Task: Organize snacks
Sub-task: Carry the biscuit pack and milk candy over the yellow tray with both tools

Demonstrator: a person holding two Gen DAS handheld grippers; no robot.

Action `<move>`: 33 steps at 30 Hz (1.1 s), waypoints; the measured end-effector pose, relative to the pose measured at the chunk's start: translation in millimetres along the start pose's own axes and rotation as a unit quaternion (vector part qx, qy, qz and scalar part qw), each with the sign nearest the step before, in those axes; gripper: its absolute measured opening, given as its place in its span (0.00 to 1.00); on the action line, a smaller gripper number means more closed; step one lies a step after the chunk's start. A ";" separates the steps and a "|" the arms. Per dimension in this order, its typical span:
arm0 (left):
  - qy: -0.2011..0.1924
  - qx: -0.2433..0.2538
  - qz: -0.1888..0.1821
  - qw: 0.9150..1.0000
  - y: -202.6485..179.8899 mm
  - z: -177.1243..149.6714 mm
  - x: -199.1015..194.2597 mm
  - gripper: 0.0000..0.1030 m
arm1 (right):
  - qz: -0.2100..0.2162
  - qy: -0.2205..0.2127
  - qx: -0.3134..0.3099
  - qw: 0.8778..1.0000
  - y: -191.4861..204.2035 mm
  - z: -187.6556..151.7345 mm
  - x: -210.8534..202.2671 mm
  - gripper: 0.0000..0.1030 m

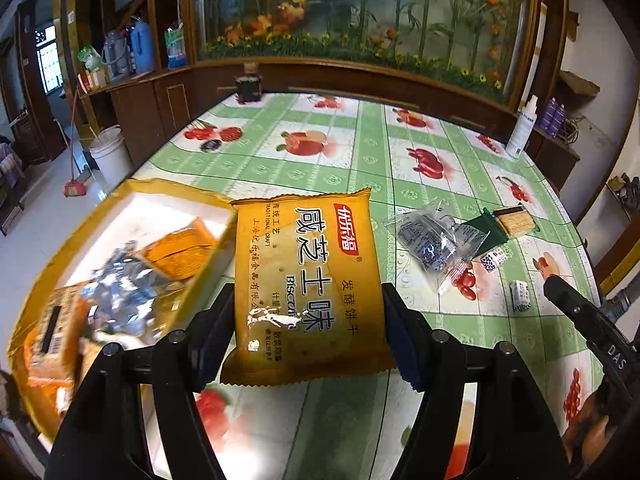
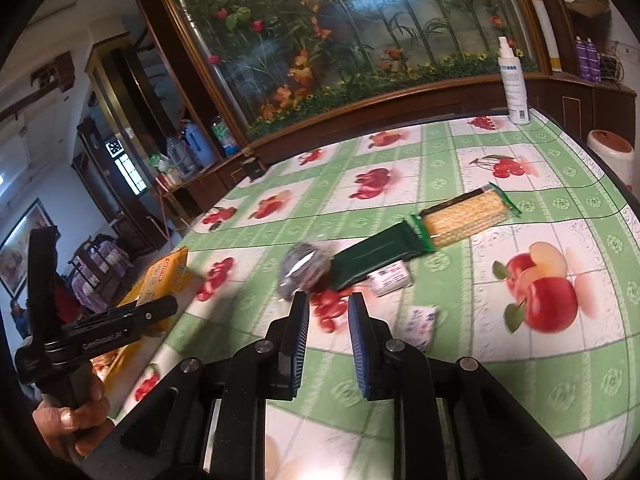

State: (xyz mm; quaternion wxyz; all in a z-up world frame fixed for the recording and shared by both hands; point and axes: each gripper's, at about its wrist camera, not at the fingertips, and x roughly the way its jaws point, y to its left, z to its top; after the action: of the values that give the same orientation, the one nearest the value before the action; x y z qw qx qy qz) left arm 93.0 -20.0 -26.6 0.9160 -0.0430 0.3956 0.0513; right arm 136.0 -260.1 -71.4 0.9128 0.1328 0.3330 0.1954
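My left gripper is shut on an orange biscuit packet with Chinese print, held above the table beside a yellow cardboard box. The box holds several orange and silver snack packets. My right gripper is open and empty, low over the table. Ahead of it lie a clear packet of dark snacks, a green wrapper, a cracker pack and two small white sachets. The held packet shows in the right wrist view.
The table has a green fruit-print cloth. A white spray bottle stands at its far right edge, a dark jar at the far side. A wooden cabinet with a glass plant panel runs behind.
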 end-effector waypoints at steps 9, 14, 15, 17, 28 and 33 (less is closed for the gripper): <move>-0.036 -0.013 0.016 0.999 35.2 -22.7 -43.9 0.67 | 0.016 -0.006 -0.038 0.999 48.8 -13.8 -18.7 0.20; -0.048 -0.018 0.025 0.998 56.0 -37.4 -59.2 0.67 | 0.006 -0.023 -0.092 0.995 87.5 -24.5 -32.3 0.20; -0.048 -0.022 0.026 0.998 61.0 -39.9 -60.9 0.67 | 0.007 -0.027 -0.106 0.994 96.4 -27.0 -35.0 0.20; -0.048 -0.028 0.031 0.998 71.4 -44.5 -63.6 0.67 | 0.010 -0.030 -0.129 0.991 112.6 -31.8 -37.5 0.20; -0.048 -0.051 0.025 0.997 97.2 -54.2 -73.0 0.67 | -0.064 0.004 -0.099 0.993 71.1 -23.7 -6.5 0.54; -0.038 -0.053 0.011 0.998 95.9 -55.3 -69.5 0.67 | -0.129 0.038 -0.052 0.990 -4.5 -7.3 22.3 0.54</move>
State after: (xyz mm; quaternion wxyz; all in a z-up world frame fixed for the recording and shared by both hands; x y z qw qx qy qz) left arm -6.5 64.3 -17.5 0.9261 -0.0854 0.3579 0.0835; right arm 148.1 -253.3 -90.9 0.9228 0.0336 0.3710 0.0982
